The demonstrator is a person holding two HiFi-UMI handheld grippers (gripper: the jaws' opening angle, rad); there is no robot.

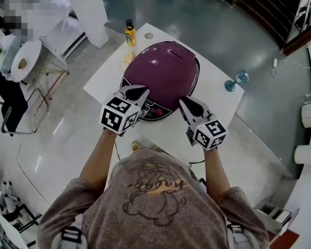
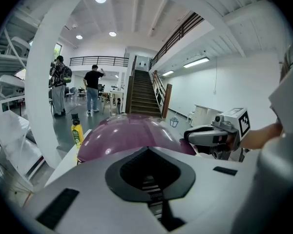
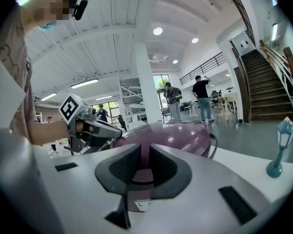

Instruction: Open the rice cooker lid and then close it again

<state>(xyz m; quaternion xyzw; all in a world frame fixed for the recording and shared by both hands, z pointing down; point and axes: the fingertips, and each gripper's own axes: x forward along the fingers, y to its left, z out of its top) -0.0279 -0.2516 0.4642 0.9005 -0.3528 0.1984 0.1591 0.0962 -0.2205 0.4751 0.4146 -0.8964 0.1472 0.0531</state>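
Looking down in the head view, the purple rice cooker (image 1: 166, 74) sits on the white table (image 1: 223, 95) with its lid down and its control panel (image 1: 155, 112) on the side facing the person. Its front-to-back line runs straight away from them. Both tools are at that near side: the left gripper (image 1: 136, 93) has its tips over the cooker's front left rim, and the right gripper (image 1: 189, 107) is just off its front right corner. The left one looks slightly nearer the lid's front edge, where I'd expect the release to be, though no catch can be made out. A yellow bottle (image 1: 130, 35) stands behind the cooker. In the left gripper view, the left gripper (image 2: 149, 152) has its pads together with nothing between them. The cooker's dome rises just beyond, but the gripper body hides the front rim and panel. In the right gripper view, the right gripper (image 3: 144, 152) has only a narrow slit between its pads. Cooker purple shows through the slit, and nothing is pinched. The cooker lies ahead and to its left, its front edge again hidden.
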